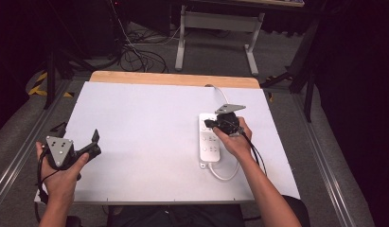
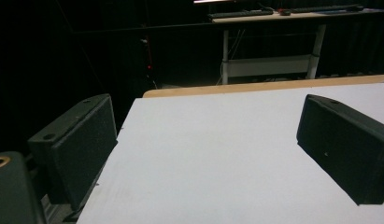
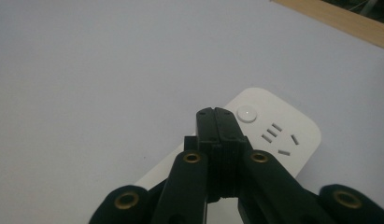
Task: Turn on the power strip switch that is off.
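A white power strip [image 1: 210, 144] lies lengthwise on the right half of the white table top [image 1: 145, 127]. In the right gripper view, one end of the power strip [image 3: 280, 135] carries a round button [image 3: 247, 113] beside a set of socket slots. My right gripper [image 1: 208, 124] hovers over the strip's far end, pointing left. Its jaws are pressed together with nothing between them, and the tips of this right gripper [image 3: 216, 114] sit just beside the button. My left gripper [image 1: 95, 142] is held over the table's near left corner. That left gripper [image 2: 208, 135] stands wide open and empty.
A white cable [image 1: 225, 174] loops from the strip's near end, and another stretch of it runs off the far edge. A wooden strip [image 1: 173, 78] borders the table's far side. Beyond stand a desk frame [image 1: 216, 33] and floor cables [image 1: 135, 54].
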Demonstrator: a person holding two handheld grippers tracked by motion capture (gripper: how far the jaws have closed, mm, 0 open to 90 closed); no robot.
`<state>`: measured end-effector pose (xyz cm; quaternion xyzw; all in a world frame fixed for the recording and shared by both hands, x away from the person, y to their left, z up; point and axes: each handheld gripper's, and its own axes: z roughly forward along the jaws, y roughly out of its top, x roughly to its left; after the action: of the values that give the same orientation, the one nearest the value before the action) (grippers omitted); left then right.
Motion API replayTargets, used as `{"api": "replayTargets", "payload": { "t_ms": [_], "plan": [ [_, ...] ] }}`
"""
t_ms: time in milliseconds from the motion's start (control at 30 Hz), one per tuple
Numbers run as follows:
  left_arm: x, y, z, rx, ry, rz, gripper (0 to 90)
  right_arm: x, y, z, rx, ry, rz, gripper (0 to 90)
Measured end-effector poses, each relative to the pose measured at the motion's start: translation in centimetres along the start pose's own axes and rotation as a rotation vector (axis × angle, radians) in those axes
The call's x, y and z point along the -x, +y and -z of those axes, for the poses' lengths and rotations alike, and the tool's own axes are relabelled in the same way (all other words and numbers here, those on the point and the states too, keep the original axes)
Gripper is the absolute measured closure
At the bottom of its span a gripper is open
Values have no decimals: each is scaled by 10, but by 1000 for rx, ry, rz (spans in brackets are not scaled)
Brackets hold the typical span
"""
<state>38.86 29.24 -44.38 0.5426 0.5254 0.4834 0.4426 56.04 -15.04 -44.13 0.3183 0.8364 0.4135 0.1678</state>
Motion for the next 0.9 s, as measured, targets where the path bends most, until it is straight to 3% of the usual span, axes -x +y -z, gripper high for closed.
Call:
{"api": "replayTargets", "payload": {
  "t_ms": [367,733,900],
  "plan": [
    [1,0,-1,-1,-8,7,56,1,-5,-18,-61,-14,11,900],
    [1,0,-2,-3,-14,5,61,2,-7,-21,-61,0,-19,900],
    [2,0,-2,-7,-14,-2,62,-3,-6,-25,-57,47,-32,900]
  ]
}}
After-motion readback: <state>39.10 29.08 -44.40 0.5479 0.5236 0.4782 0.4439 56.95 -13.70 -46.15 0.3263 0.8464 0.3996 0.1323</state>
